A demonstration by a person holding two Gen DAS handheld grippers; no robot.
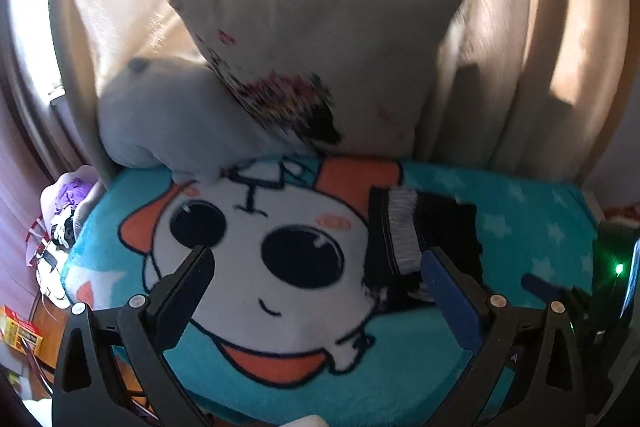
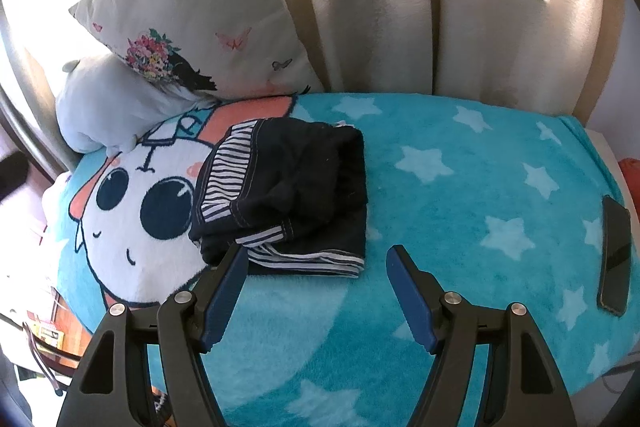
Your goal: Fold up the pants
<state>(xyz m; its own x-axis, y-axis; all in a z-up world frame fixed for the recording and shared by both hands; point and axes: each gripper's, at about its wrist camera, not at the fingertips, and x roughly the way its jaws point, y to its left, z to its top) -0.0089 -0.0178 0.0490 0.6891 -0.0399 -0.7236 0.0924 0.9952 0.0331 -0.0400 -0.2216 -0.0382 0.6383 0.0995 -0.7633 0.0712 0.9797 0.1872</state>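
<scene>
The dark navy pants [image 2: 292,191] with a striped white lining lie folded in a compact stack on the turquoise cartoon blanket [image 2: 460,195]. My right gripper [image 2: 316,259] is open and empty, just in front of the stack's near edge. In the left wrist view the pants [image 1: 420,239] lie to the right of the cartoon face. My left gripper [image 1: 316,255] is open and empty above the blanket [image 1: 520,219], its right finger [image 1: 448,291] close to the pants.
A white floral pillow [image 2: 200,23] and a pale blue plush [image 2: 108,107] lean at the back against beige curtains [image 2: 400,7]. A dark phone [image 2: 616,255] lies at the blanket's right edge. Clutter [image 1: 60,223] sits beyond the left edge.
</scene>
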